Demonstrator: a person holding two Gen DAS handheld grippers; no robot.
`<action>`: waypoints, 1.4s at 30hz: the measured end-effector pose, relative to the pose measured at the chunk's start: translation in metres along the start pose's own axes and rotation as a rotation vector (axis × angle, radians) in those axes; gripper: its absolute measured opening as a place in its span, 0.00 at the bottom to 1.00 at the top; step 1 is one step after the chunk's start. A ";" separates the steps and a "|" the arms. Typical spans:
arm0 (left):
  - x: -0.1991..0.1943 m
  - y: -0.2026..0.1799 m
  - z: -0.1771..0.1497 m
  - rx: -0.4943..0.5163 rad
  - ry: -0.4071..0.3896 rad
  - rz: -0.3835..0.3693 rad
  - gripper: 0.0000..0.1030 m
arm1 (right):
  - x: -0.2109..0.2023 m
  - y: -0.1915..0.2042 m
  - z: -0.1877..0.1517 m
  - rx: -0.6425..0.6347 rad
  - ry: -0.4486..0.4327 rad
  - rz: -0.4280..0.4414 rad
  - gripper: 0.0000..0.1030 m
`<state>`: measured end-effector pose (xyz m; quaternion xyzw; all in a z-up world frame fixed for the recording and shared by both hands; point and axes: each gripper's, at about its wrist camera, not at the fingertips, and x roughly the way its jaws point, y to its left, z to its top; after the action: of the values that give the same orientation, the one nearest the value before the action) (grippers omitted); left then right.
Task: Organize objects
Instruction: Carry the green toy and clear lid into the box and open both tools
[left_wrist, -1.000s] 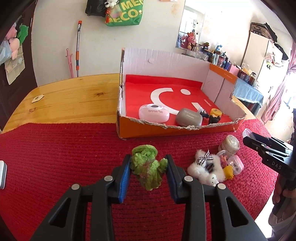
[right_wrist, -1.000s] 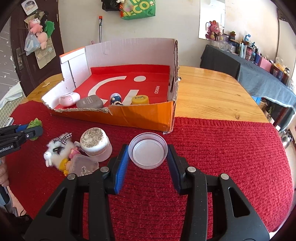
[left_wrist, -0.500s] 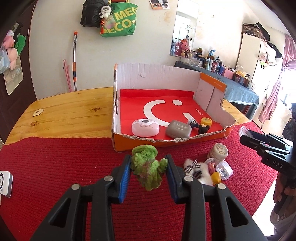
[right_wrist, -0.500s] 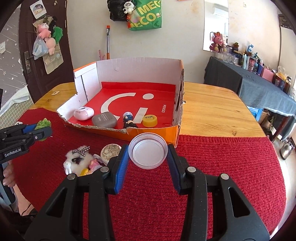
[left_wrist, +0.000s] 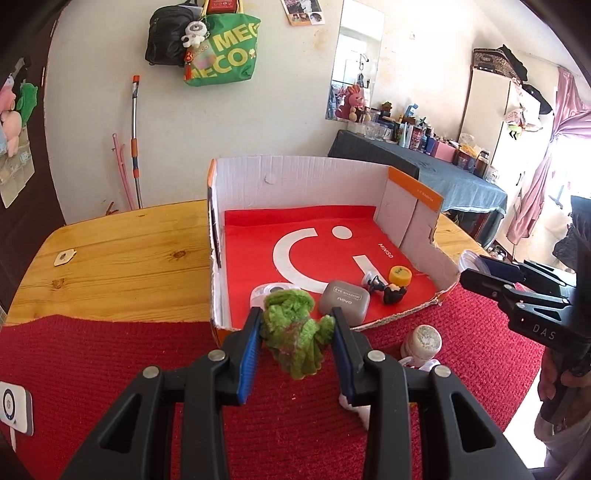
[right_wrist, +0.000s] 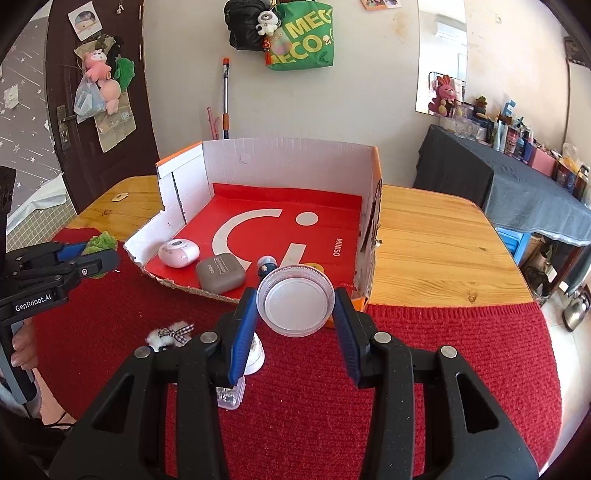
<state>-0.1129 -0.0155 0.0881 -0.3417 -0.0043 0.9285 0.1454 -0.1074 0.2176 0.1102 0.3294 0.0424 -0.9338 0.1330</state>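
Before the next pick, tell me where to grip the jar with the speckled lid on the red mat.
Grip the jar with the speckled lid across its round sides, coming from above. It stands upright, and the low box wall crowds its far side.

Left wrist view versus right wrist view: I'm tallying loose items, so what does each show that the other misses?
Only the left wrist shows the white device at the cloth's edge. Only the right wrist shows the clear beaded box and the bow-trimmed plush. Both show the cardboard box, grey eyeshadow case, green lettuce toy and clear round lid.
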 end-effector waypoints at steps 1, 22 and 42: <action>0.003 0.000 0.004 0.005 0.006 -0.008 0.36 | 0.004 0.000 0.005 -0.007 0.005 0.004 0.38; 0.099 -0.003 0.058 0.100 0.215 -0.084 0.36 | 0.117 0.006 0.055 -0.132 0.240 -0.006 0.38; 0.152 0.007 0.060 0.077 0.377 -0.109 0.36 | 0.163 -0.010 0.060 -0.120 0.421 -0.023 0.38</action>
<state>-0.2631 0.0245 0.0363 -0.5031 0.0401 0.8382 0.2065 -0.2679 0.1809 0.0544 0.5081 0.1284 -0.8417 0.1301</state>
